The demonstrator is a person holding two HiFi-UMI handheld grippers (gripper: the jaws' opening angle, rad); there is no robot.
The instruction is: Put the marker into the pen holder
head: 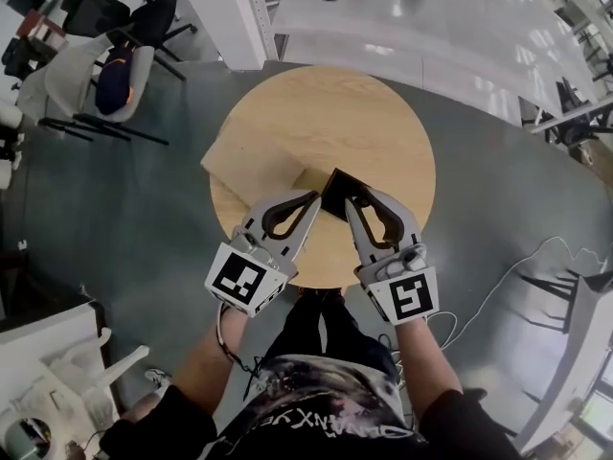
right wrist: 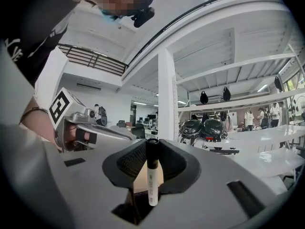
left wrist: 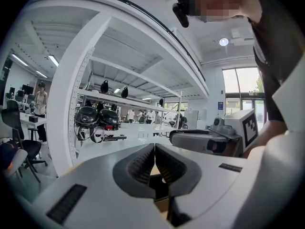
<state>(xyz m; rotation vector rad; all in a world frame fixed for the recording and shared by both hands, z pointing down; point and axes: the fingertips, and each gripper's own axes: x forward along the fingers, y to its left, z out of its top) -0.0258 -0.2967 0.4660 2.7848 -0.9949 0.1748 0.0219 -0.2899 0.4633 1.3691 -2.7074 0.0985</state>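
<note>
A white marker (right wrist: pixel 152 175) with a black cap stands upright between the pads of my right gripper (right wrist: pixel 152 146), which is shut on it. In the head view that gripper (head: pixel 357 202) hovers at the right edge of the black pen holder (head: pixel 336 194) on the round wooden table (head: pixel 383 132). The marker itself is hidden there. My left gripper (head: pixel 312 199) sits at the holder's left edge. Its jaws (left wrist: pixel 155 148) are pressed together with nothing between them. Below both pairs of jaws a dark part of the holder (left wrist: pixel 159 191) shows through the gap.
A flat tan board (head: pixel 244 161) lies on the table's left side and overhangs its rim. Chairs (head: pixel 115 75) stand on the floor to the far left. A white post (head: pixel 230 17) and shelving rise beyond the table. A cable (head: pixel 517 266) lies on the floor at right.
</note>
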